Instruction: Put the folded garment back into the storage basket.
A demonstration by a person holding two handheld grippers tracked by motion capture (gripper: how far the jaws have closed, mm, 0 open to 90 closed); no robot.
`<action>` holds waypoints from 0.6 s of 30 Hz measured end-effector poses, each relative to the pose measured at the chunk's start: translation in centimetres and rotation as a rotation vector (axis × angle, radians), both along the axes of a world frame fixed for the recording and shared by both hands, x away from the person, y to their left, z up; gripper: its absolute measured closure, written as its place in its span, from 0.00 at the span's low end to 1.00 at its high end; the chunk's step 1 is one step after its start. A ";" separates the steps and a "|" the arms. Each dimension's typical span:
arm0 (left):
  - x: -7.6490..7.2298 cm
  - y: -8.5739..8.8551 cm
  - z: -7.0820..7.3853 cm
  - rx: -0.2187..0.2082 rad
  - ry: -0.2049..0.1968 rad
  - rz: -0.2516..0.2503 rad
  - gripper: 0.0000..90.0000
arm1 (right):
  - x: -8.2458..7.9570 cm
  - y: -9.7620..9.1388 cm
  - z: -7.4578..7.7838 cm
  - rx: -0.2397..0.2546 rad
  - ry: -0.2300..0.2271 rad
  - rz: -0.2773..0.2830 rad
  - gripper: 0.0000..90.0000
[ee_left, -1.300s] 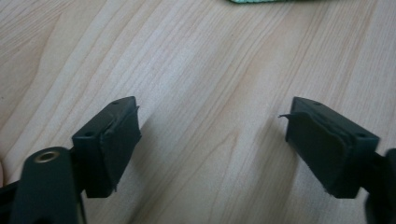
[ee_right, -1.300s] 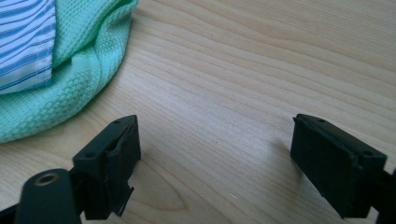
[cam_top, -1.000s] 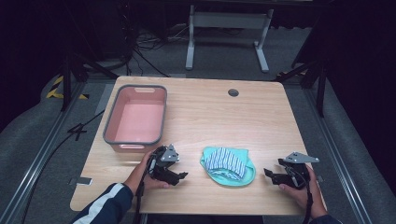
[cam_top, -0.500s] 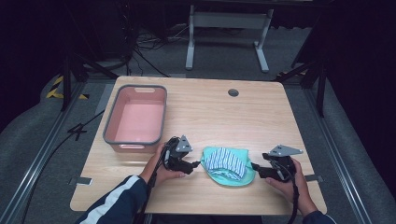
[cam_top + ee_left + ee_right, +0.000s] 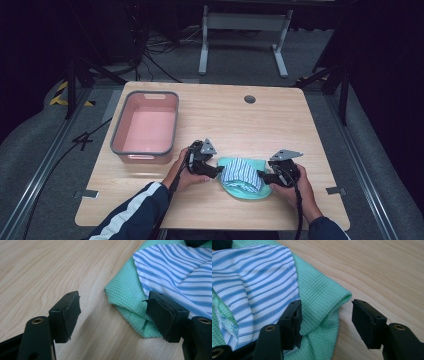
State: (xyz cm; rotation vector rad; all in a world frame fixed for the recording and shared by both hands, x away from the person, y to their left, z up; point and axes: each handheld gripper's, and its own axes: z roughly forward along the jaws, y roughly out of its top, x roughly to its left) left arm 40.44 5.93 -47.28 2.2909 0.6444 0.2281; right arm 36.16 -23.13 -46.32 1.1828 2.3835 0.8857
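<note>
A blue-and-white striped cloth (image 5: pixel 242 172) lies folded on a green waffle-weave cloth (image 5: pixel 247 192) near the table's front edge. My left gripper (image 5: pixel 218 172) is at the pile's left edge, jaws apart. In the left gripper view (image 5: pixel 112 312) a corner of the green cloth (image 5: pixel 125 297) lies between the pads, untouched, with the striped cloth (image 5: pixel 175 270) behind. My right gripper (image 5: pixel 260 175) is at the pile's right edge. Its jaws (image 5: pixel 325 317) have just been closing. The green cloth's folded edge (image 5: pixel 319 290) sits between them with gaps on both sides, beside the striped cloth (image 5: pixel 257 277).
A pink bin with a grey rim (image 5: pixel 119 125) stands at the table's left, with nothing in it. The wooden table (image 5: pixel 225 115) has a cable hole (image 5: pixel 249 99) at the back. A metal stand (image 5: pixel 240 30) is on the floor beyond the table.
Both hands have moved inward to the cloth pile, the left from the left and the right from the right. The right jaws stand narrower than before.
</note>
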 end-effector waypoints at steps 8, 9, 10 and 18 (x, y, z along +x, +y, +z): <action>-0.2 -0.3 -0.7 0.012 0.029 -0.017 0.25 | -0.1 -0.2 -1.0 0.047 0.029 -0.040 0.39; -0.2 -0.3 -0.7 0.015 0.023 -0.017 0.24 | -0.2 -0.2 -1.1 0.047 0.022 -0.048 0.37; -0.3 -0.3 -0.8 0.015 0.019 -0.015 0.24 | -0.2 -0.2 -1.1 0.047 0.022 -0.048 0.37; -0.7 -0.5 -0.8 0.014 0.011 0.007 0.25 | -0.4 0.2 -0.8 0.040 0.037 -0.015 0.56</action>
